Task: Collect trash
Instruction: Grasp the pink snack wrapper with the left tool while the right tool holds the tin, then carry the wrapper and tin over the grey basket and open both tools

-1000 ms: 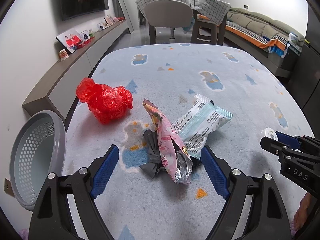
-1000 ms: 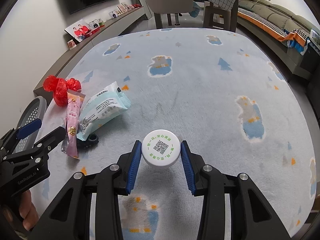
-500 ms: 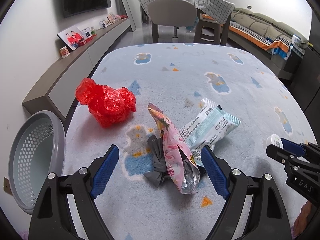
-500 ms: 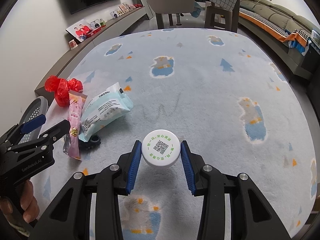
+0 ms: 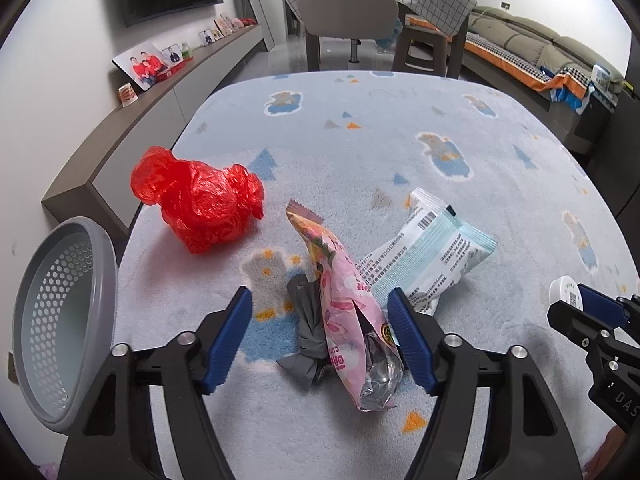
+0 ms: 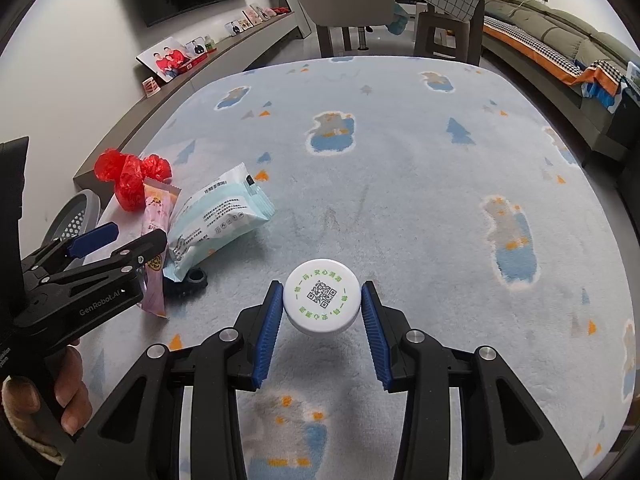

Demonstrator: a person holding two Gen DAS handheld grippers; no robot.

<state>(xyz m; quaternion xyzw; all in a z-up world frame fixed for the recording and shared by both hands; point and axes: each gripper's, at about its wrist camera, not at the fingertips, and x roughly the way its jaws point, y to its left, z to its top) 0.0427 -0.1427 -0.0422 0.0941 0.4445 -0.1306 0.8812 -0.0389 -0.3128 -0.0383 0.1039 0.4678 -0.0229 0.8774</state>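
Left wrist view first: the left hand-held gripper is spread wide, with its blue pads on either side of a pink printed snack wrapper with a silver foil inside. It isn't clamped yet; there's a gap at the left pad, while the right pad sits very close to the wrapper. A crumpled grey scrap of plastic lies right against the wrapper, so it may get caught in the same pinch. Just behind is a pale blue and white wet-wipe style pack, and further left a scrunched red plastic bag, all on the fluffy light blue patterned surface. The grey perforated plastic basket sits off the left edge of the surface, apparently where the trash goes.

Right wrist view: the right hand-held gripper is pinching a round white lid with a green ring and QR code between its pads, apparently lifted off the surface.

So I'd say we're mid-collection: the lid is in hand, and the wrapper grab is just being lined up. Next the left one needs to close squarely on the floppy wrapper, then carry it left to the basket. The lid has to travel across too.
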